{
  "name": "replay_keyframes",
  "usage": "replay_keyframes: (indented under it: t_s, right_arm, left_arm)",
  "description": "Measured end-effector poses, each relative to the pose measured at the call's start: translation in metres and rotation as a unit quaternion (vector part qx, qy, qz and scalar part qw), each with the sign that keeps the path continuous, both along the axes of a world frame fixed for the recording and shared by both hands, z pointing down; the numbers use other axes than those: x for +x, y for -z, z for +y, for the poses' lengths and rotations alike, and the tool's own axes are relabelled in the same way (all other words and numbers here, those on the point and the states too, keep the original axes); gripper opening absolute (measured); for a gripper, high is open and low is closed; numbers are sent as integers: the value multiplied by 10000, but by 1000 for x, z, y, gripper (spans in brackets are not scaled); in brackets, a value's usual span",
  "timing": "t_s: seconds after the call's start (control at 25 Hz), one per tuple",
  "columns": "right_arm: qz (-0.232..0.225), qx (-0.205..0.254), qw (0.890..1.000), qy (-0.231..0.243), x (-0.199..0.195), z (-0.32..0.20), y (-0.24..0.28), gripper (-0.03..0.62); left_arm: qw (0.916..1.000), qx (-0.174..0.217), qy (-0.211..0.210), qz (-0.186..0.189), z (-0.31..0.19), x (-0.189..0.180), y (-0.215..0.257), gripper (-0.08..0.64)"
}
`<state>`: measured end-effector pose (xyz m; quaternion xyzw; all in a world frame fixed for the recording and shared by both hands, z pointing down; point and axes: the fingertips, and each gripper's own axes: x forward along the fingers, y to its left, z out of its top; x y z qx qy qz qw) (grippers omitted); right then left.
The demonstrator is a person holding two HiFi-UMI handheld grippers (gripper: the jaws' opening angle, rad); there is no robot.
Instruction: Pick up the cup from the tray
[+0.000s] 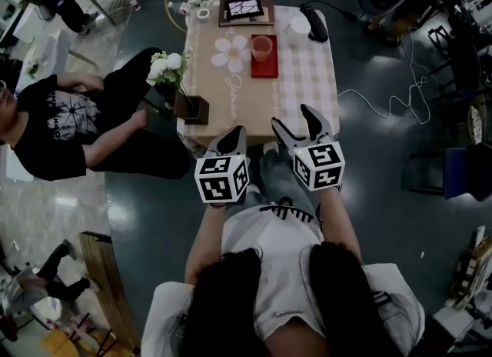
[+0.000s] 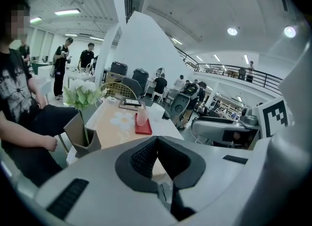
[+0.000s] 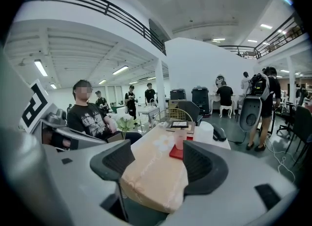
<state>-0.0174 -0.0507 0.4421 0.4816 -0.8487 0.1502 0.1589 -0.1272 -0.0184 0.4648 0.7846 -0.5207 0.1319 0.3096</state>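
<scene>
The left tongs (image 1: 233, 135) are pressed together at the tips with nothing between them, while the right tongs (image 1: 293, 119) stand spread apart and empty. Both hang side by side at the near edge of the cloth-covered tabletop (image 1: 307, 78), pointing along it. Well beyond them, toward the far half of the tabletop, the pale pink translucent plastic cup (image 1: 261, 46) stands upright on the flat red rectangular tray (image 1: 264, 69), beside a large white daisy print (image 1: 231, 53) on the beige cloth. At the tabletop's left corner, white flowers (image 1: 166, 67) rise from a brown box-shaped holder (image 1: 192, 108). A dark tablet (image 1: 244, 7) lies at the far end.
</scene>
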Motion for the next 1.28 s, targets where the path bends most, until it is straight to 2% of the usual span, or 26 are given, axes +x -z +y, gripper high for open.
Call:
replay_keyframes:
  t_s: [0.36,0.56,0.72,0.84,1.08,1.2,1.28]
  right_arm:
    - [188,4,9996,232,-11,-84,-12,361]
    - [503,-116,9972,544,-23,-133,-25,373]
    - [548,-338,9952,741,-29,-171,-42,385]
    - [639,-461,9921,977,-38,-195,-58,420]
    - [969,-753,9861,1123,-41,-244,-93,420]
    - [1260,-772,9801,1326,-44,-262,-109,420]
    - [1291,-872,9778,1404,-46,-269,-120,420]
  left_arm:
    - [9996,-128,239,-38,-62,-9,-11,2]
    - [9987,-247,420,-132,-98,-15,-14,2]
    - [9976,-362,582,-120,-128,-12,-19,2]
    - [9961,-464,735,-155,-148,-10,-24,2]
    - [9947,-673,754,-197,-177,5,-35,2]
    - [9931,-777,852,-214,-184,4,-42,2]
    - [9918,-862,915,-230,-185,3,-48,2]
